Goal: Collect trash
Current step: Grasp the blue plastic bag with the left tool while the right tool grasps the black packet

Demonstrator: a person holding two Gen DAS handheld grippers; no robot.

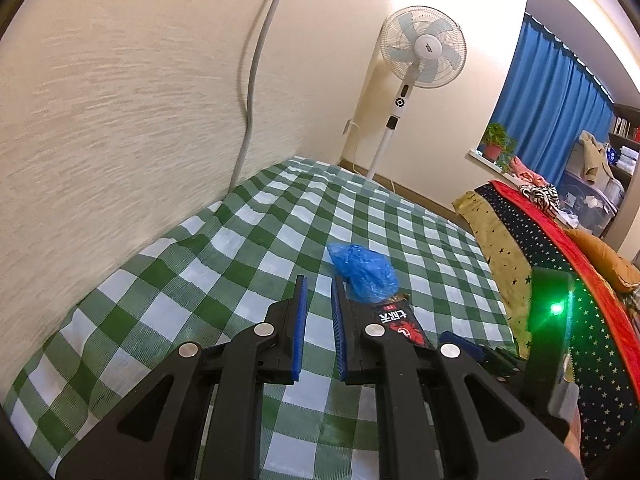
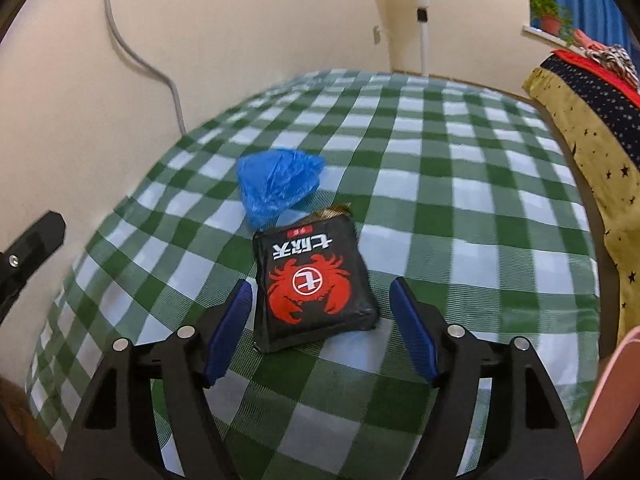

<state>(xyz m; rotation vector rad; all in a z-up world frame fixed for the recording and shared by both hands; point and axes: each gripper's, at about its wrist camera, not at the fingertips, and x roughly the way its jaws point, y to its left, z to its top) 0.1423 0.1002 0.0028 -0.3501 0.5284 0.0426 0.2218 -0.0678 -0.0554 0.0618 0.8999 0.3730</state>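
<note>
Snack packet lengthwise, torn end away

The left wrist view sits low over the checked cloth, facing the wall corner and fan at 1 o'clock. The right wrist view looks steeply down, close above the black packet. Both views share the cloth, packet and blue bag.
</note>
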